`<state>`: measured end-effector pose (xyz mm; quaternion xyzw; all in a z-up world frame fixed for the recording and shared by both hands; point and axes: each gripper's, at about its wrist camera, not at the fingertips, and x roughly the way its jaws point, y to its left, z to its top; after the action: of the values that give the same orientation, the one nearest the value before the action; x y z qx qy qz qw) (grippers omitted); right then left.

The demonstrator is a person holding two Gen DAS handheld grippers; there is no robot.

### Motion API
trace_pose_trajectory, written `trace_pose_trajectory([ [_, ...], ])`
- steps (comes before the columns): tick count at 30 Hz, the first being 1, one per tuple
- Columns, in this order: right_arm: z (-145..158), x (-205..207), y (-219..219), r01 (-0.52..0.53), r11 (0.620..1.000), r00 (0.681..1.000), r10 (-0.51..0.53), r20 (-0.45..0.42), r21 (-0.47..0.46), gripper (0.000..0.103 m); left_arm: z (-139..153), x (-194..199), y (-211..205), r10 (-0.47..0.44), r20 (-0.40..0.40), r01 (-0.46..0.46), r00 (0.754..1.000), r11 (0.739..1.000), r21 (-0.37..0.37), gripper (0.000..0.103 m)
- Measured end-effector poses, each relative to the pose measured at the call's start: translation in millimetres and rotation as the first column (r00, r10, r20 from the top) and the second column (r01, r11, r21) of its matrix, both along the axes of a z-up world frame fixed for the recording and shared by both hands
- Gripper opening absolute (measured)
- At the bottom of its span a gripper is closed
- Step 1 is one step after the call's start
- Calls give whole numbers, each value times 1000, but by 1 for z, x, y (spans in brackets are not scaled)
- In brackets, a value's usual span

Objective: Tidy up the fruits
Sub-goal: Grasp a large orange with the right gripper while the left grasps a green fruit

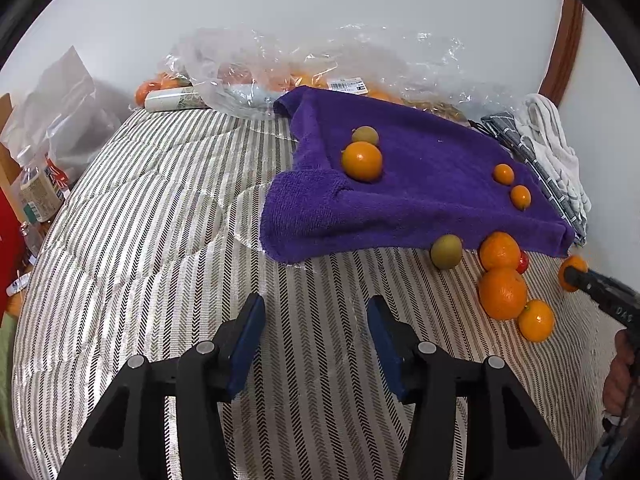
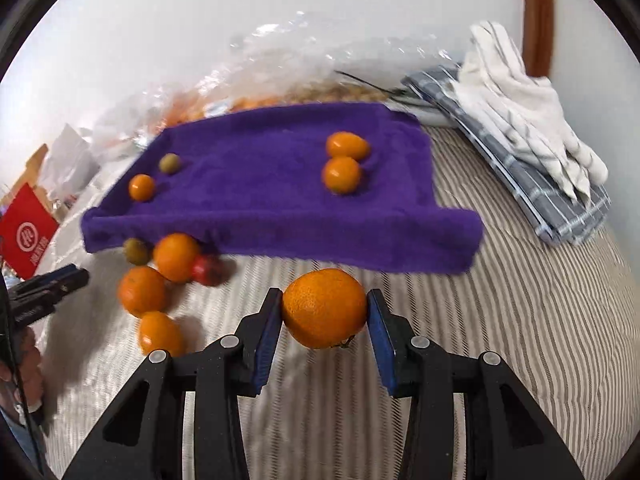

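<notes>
A home bedroom — striped quilt [image 1: 160, 208], folded towels [image 2: 520, 92].

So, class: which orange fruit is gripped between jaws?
The big orange between the right gripper's jaws, just before the purple towel; the others lie loose.

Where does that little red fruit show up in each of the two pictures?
Left wrist view: red fruit at far right, mostly hidden behind the upper big orange.
Right wrist view: lower left, just right of that orange.
Shared landmark: purple towel, just beyond it.
</notes>
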<state>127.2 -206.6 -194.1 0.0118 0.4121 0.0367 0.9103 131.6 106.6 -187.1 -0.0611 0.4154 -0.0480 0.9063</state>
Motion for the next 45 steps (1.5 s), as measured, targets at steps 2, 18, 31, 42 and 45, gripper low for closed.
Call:
trace_pose_trajectory([
  [2,-6,1,-4,10,1000,1000,-10,-10,-6,42,0,-1,2,3,1,-3,1000,1000,-17,52],
  [18,-19,-3,-3,22,999,1000,-22,1,-33,42,-2,-5,-9,-20,-6,20,1000,1000,20,70],
  [31,-9,-11,-6,13,1000,999,-13,31,-2,42,6,-9,-8,-16,4,16,1000,1000,21,65],
  [42,0,-17,-21,19,1000,998,-20,53,16,42,31,-2,-33,-128,4,127,992,983,-135,65],
  [45,3,-21,-26,20,1000,997,-21,72,15,42,23,0,-32,-94,-8,92,996,987,-129,65],
])
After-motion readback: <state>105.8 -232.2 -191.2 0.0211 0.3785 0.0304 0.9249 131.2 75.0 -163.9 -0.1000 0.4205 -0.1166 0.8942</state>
